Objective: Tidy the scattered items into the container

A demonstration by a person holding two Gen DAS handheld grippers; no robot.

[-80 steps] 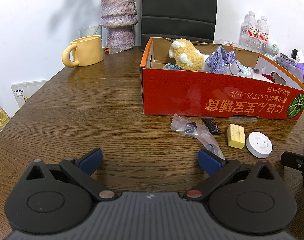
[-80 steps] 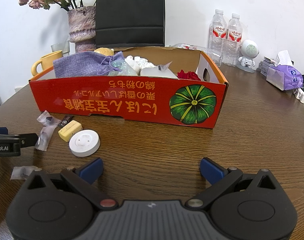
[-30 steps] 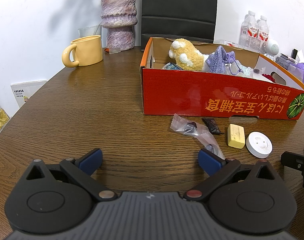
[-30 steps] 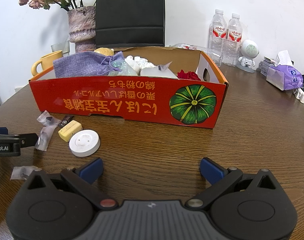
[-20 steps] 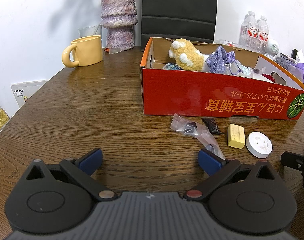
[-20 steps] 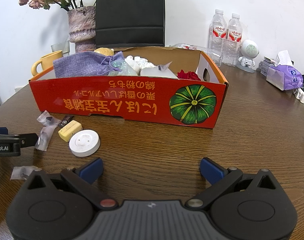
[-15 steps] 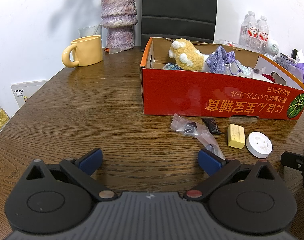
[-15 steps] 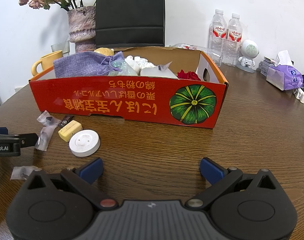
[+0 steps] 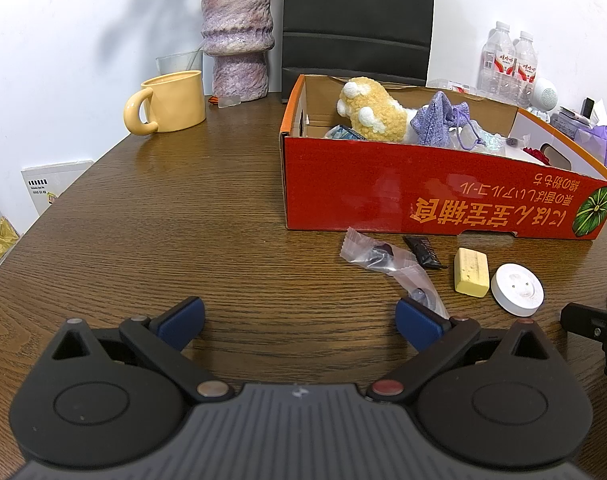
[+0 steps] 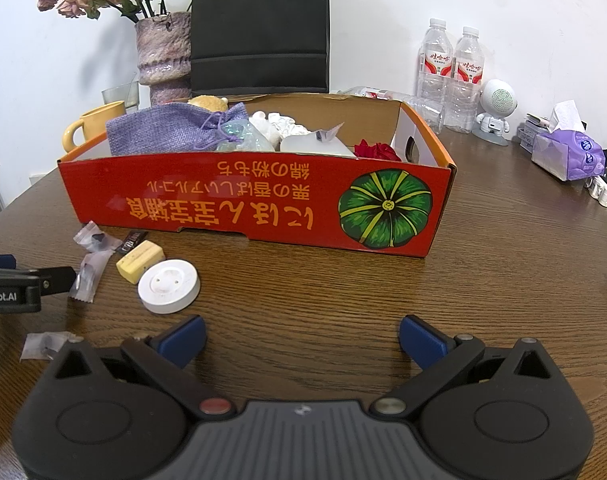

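Observation:
A red cardboard box [image 9: 423, 196] [image 10: 243, 196] stands on the wooden table and holds a yellow plush toy [image 9: 371, 114], a purple pouch [image 10: 171, 132] and other items. In front of it lie clear plastic packets [image 9: 383, 260] [image 10: 91, 256], a small black packet [image 9: 423, 252], a yellow block [image 9: 470, 271] [image 10: 139, 261] and a white round disc [image 9: 517, 289] [image 10: 168, 286]. Another small packet [image 10: 43, 345] lies near the right gripper. My left gripper [image 9: 299, 316] is open and empty, left of the items. My right gripper [image 10: 301, 338] is open and empty, before the box.
A yellow mug [image 9: 167, 102] and a purple vase [image 9: 237, 36] stand at the back left, a black bag [image 10: 259, 28] behind the box. Two water bottles [image 10: 451, 68], a white robot figure [image 10: 495, 112] and a purple tissue pack [image 10: 567, 154] stand at the right.

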